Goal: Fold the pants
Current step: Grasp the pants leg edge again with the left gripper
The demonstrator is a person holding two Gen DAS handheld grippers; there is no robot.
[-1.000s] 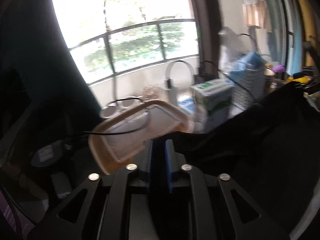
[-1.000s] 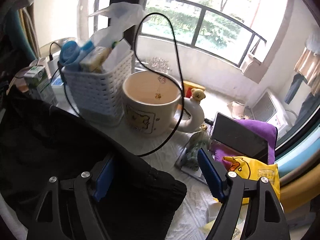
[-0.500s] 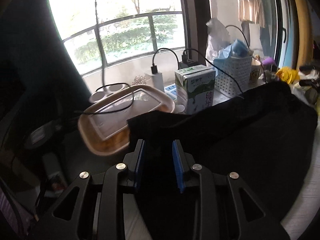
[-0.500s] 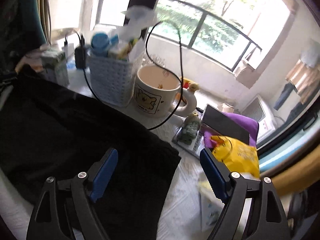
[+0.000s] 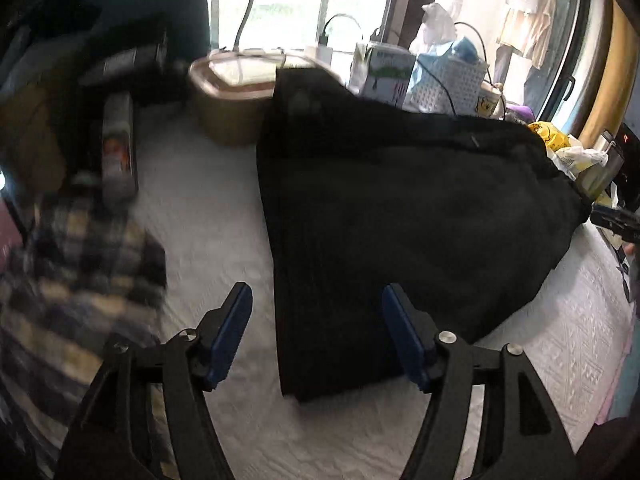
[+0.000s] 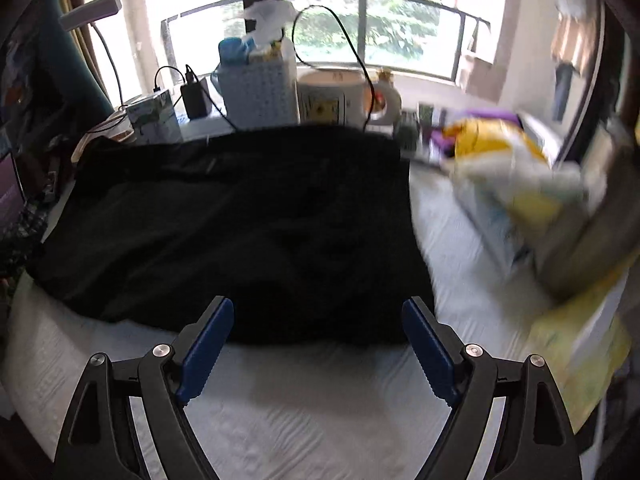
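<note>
Left wrist shows your left gripper (image 5: pixel 316 320) just opened, empty over the pants (image 5: pixel 400 208), plus plaid cloth (image 5: pixel 76 280); right wrist shows your right gripper (image 6: pixel 316 326) wide, empty, plus mug (image 6: pixel 332 96).

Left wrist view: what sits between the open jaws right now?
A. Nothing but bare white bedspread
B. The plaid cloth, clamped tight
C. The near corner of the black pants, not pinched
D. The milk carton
C. The left gripper has its jaws spread wide; they have just been opening, and the near edge of the black pants lies flat on the white bedspread between them, untouched by either pad.
</note>
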